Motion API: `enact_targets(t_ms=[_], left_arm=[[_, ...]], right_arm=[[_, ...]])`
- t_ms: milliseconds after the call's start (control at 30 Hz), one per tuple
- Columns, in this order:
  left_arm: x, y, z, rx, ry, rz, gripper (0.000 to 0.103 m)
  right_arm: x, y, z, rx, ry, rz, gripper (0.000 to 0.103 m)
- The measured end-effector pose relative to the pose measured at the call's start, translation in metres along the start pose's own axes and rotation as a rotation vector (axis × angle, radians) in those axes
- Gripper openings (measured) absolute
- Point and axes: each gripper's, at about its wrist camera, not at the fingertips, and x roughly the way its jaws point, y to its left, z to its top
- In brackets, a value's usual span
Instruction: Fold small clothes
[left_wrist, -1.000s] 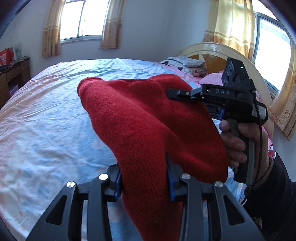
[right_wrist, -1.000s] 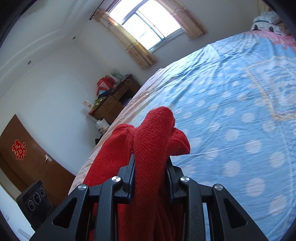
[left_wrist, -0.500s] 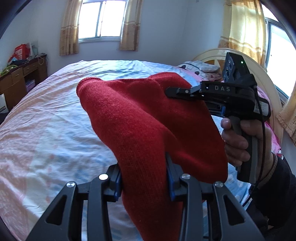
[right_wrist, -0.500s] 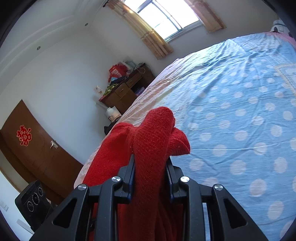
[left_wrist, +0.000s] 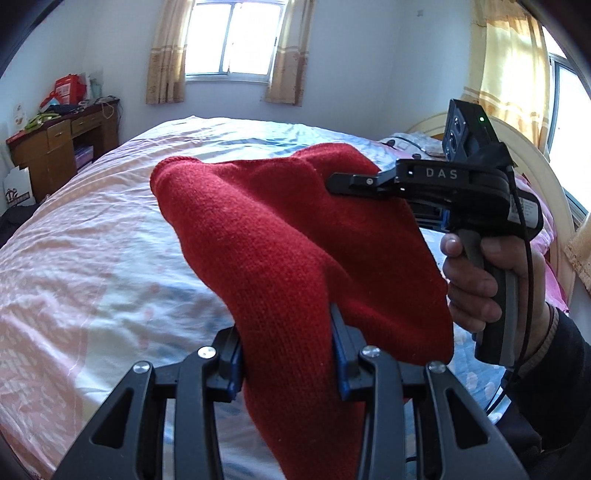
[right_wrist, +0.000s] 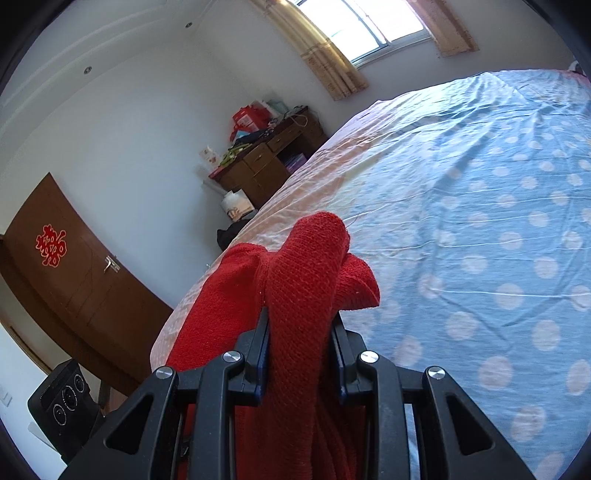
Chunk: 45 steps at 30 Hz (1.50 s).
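white walls enclose a bedroom lit by daylight from a window with yellow-beige curtains. a large bed wears a blue sheet with pale dots, pink toward one edge. a cluttered brown wooden desk stands in the corner, and a brown door carries a red paper ornament.

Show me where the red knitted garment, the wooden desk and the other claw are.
red knitted garment (left_wrist: 288, 236): left wrist view, middle of the stretched knit.
wooden desk (left_wrist: 59, 147): left wrist view, its drawer front.
right claw (left_wrist: 351, 182): left wrist view, fingertips pinching the garment's far edge.
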Motion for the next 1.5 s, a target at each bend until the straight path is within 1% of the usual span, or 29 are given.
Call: enact_targets(t_ms=[367,533,733,867,1033,1100,1133,1167,1233,1300,1333,1367,1400,1433,1467,1500], left_arm=[[-0.010,0.026,-0.014,-0.052,-0.012,0.049,0.039],[-0.014,0.037,-0.019,-0.076,-0.013,0.063,0.039],[-0.009,0.045,-0.029,-0.083,0.005,0.100,0.039],[-0.003,0.052,-0.035,-0.111,0.028,0.100,0.039],[0.000,0.057,-0.038,-0.131,0.036,0.097,0.041],[0.002,0.056,-0.038,-0.130,0.039,0.108,0.046],[0.002,0.056,-0.038,-0.129,0.043,0.122,0.051],[0.003,0.058,-0.036,-0.131,0.046,0.130,0.054],[-0.001,0.055,-0.033,-0.131,0.054,0.150,0.058],[-0.011,0.050,-0.030,-0.113,0.045,0.169,0.060],[-0.017,0.048,-0.028,-0.103,0.027,0.175,0.064],[-0.025,0.046,-0.024,-0.093,-0.004,0.186,0.074],[-0.032,0.044,-0.022,-0.087,-0.040,0.202,0.080],[-0.037,0.044,-0.020,-0.084,-0.076,0.224,0.090],[-0.040,0.044,-0.018,-0.081,-0.105,0.249,0.092],[-0.039,0.046,-0.016,-0.081,-0.110,0.271,0.092]], right_arm=[[0.041,0.030,-0.002,-0.052,0.056,-0.003,0.028],[0.060,0.038,-0.003,-0.059,0.082,-0.002,0.028],[0.088,0.040,-0.010,-0.051,0.129,-0.005,0.028],[0.105,0.041,-0.016,-0.060,0.154,-0.016,0.028],[0.119,0.030,-0.016,-0.034,0.171,-0.033,0.028],[0.126,0.025,-0.016,-0.024,0.193,-0.049,0.028],[0.127,0.021,-0.016,-0.016,0.198,-0.061,0.029],[0.128,0.019,-0.016,-0.007,0.196,-0.069,0.033],[0.124,0.013,-0.015,0.017,0.174,-0.079,0.039],[0.109,0.010,-0.013,0.034,0.132,-0.079,0.039],[0.101,0.011,-0.011,0.031,0.106,-0.080,0.039],[0.091,0.014,-0.009,0.020,0.077,-0.073,0.039],[0.078,0.019,-0.008,0.005,0.047,-0.058,0.039],[0.066,0.025,-0.008,-0.011,0.028,-0.036,0.040],[0.058,0.030,-0.009,-0.028,0.021,-0.011,0.043],[0.051,0.037,-0.012,-0.049,0.018,0.017,0.048]])
